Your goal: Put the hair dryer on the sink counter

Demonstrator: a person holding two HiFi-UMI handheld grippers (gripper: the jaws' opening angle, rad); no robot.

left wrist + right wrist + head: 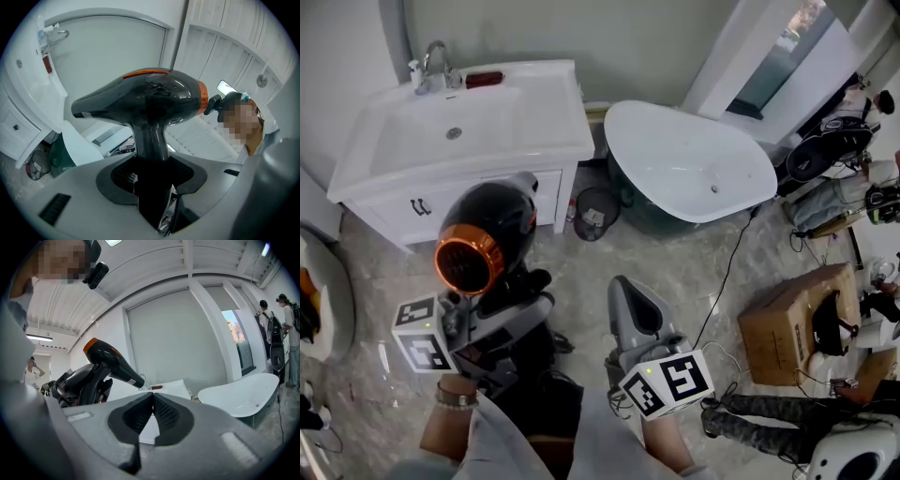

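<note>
Only left gripper view — dryer handle [150, 140] in tongs [152, 180].

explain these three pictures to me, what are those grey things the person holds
No robot: a person holds a two-jaw gripper in each hand. The head view looks down from the person's head; the other two cameras ride on the grippers. The left gripper has its jaws closed on the handle of a black and orange hair dryer. The right gripper has its jaws together, empty. Ahead stands a white sink counter, bearing a faucet and a small red item; a white bathtub stands beside it.
</note>
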